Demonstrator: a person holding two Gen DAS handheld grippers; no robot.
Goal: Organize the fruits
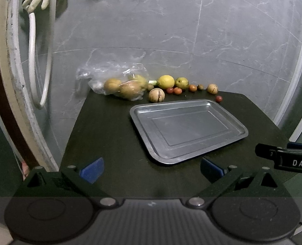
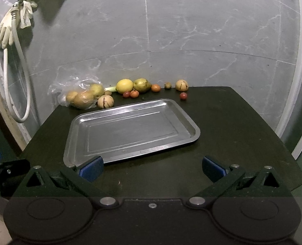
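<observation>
- Left tool (image 1: 151, 169): blue pads spread wide, nothing btwn them, hovering over near edge of desk (image 1: 110, 134).
- Right tool (image 2: 153, 168): same, wide and empty. Its left pad overlaps tray's near corner in right wrist view; contact or just above, can't tell.
- Tray (image 2: 192, 129): metal, bare, mid-desk, set at a slight angle. Prob. the drop target, so it sits btwn tools and fruit.
- Fruit all along far edge by the tiled wall (image 2: 191, 30), none on tray yet:
  - plastic bag (image 2: 69, 87) at far left w/ several yellow-brown fruits still inside
  - striped round fruit (image 2: 105, 101) just beside tray's far rim, next to bag
  - lemon (image 2: 124, 85) and green-yellow pear-shaped fruit (image 2: 141, 85) side by side, touching or nearly
  - small red/orange ones scattered in front; one red (image 2: 183, 96) sits apart, near tray's far right corner
  - 2nd striped fruit (image 2: 181, 85) at far right
- Judgement: task at start, nothing sorted. Loose fruit = easy first picks; bagged ones need bag opened or held w/ other tool.
- Risk: round fruit rolls on flat tray and may slip from a pinch.
</observation>
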